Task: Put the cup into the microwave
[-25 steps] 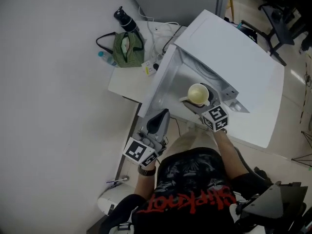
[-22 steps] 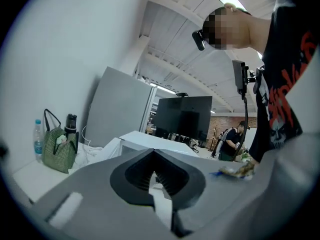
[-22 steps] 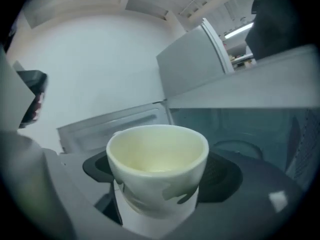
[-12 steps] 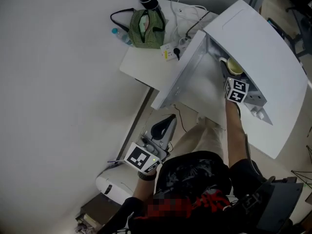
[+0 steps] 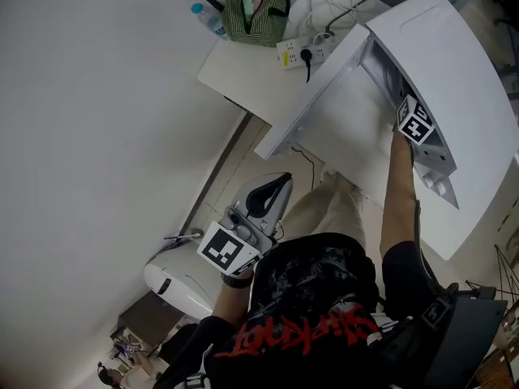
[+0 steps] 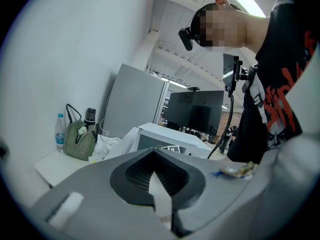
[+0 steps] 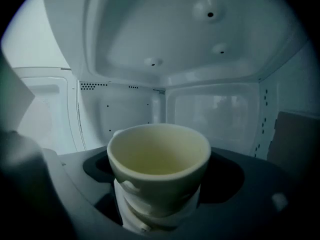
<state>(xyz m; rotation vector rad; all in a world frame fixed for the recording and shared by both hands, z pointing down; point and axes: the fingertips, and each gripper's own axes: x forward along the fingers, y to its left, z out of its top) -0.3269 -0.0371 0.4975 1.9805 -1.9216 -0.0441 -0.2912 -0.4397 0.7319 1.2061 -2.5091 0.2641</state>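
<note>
The cream-coloured ceramic cup [image 7: 159, 156] is held upright and empty inside the cavity of the white microwave [image 5: 454, 71]. It is clasped on both sides by the grey fingers [image 7: 65, 179] of the right gripper [image 7: 158, 211]. The pale back wall and ceiling of the cavity are seen behind and above the cup. Whether its base touches the cavity floor cannot be told. In the head view only the marker cube of that gripper is seen, at the mouth of the microwave, beside the open door [image 5: 324, 108]. The left gripper [image 5: 280, 183] is held low, well apart from the microwave, its fingers closed together with nothing between them. On the white table [image 5: 243, 75] beyond the door lie a green striped bag [image 5: 258, 10], a clear water bottle [image 5: 209, 20] and a white power strip [image 5: 304, 53].
</note>
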